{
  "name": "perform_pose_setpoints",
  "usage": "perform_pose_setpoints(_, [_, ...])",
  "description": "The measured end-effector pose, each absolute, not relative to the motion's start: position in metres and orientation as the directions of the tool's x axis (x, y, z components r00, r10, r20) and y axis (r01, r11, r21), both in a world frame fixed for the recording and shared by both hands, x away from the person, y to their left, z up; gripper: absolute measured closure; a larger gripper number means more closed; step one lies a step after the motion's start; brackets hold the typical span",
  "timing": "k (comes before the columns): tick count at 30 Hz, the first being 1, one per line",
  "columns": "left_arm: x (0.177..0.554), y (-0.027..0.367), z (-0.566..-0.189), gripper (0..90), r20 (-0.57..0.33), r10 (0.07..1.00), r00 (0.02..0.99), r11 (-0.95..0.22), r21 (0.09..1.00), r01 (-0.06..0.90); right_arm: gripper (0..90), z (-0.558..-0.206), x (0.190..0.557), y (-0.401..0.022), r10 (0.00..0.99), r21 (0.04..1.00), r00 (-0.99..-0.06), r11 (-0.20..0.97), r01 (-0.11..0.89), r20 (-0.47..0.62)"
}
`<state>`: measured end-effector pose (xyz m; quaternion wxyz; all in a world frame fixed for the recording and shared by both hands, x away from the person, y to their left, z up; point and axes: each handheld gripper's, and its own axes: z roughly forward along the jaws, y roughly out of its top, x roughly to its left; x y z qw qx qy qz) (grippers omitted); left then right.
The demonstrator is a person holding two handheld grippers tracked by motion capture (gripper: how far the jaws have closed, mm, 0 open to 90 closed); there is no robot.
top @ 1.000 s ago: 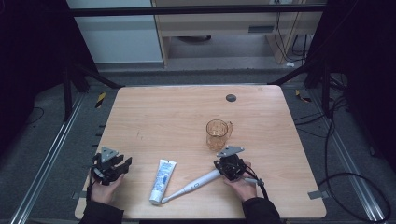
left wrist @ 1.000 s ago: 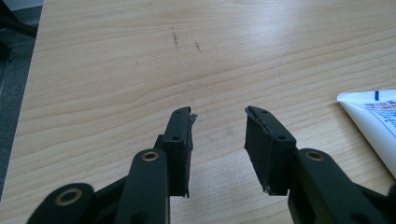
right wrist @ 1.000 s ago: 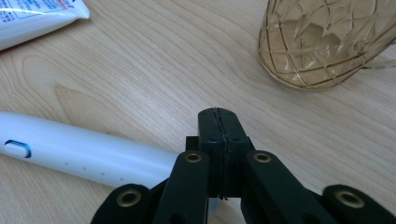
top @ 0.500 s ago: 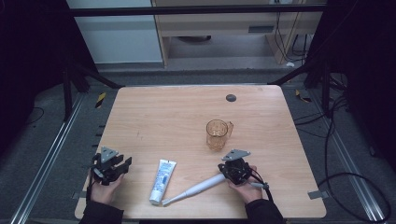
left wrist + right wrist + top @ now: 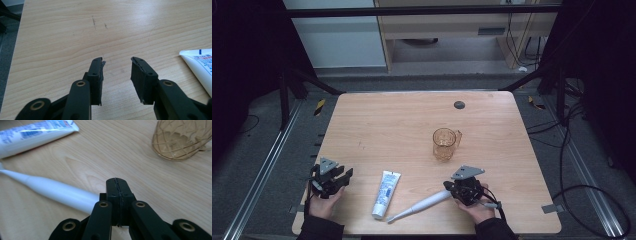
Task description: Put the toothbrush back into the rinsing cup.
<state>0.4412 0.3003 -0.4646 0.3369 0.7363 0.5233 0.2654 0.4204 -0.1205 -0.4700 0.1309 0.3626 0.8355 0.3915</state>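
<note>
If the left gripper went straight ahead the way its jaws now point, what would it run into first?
Probably nothing: ahead of the left gripper lies bare table up to the far edge. The toothpaste tube sits off to one side of that line, though depth is hard to judge.

High view looks down from above on the counter (image 5: pixel 412 125); both gripper views skim it closely, sharing the tube (image 5: pixel 200 65).

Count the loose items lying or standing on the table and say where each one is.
3. The cup stands right of centre. The tube lies near the front edge, left of centre. The toothbrush lies beside the tube, its handle end at the right hand-held gripper.
</note>
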Motion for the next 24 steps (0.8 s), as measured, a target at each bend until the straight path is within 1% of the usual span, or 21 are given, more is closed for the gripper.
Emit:
perform_pose_setpoints(9, [0.440,0.300,-0.464,61.7,0.039,0.950,0.310,-0.224,0.777,0.588,90.0,-0.468,0.405,-0.102,0.644,0.764,-0.757,0.436,0.477,0.105])
perform_pose_setpoints(15, [0.441,0.301,-0.463,63.1,0.042,0.951,0.306,-0.224,0.778,0.587,90.0,-0.472,0.399,-0.075,0.577,0.761,-0.805,0.460,0.457,0.135])
perform_pose_setpoints(24, [0.440,0.301,-0.463,65.4,0.047,0.951,0.305,-0.226,0.779,0.584,90.0,-0.480,0.390,-0.047,0.500,0.751,-0.854,0.506,0.424,0.145])
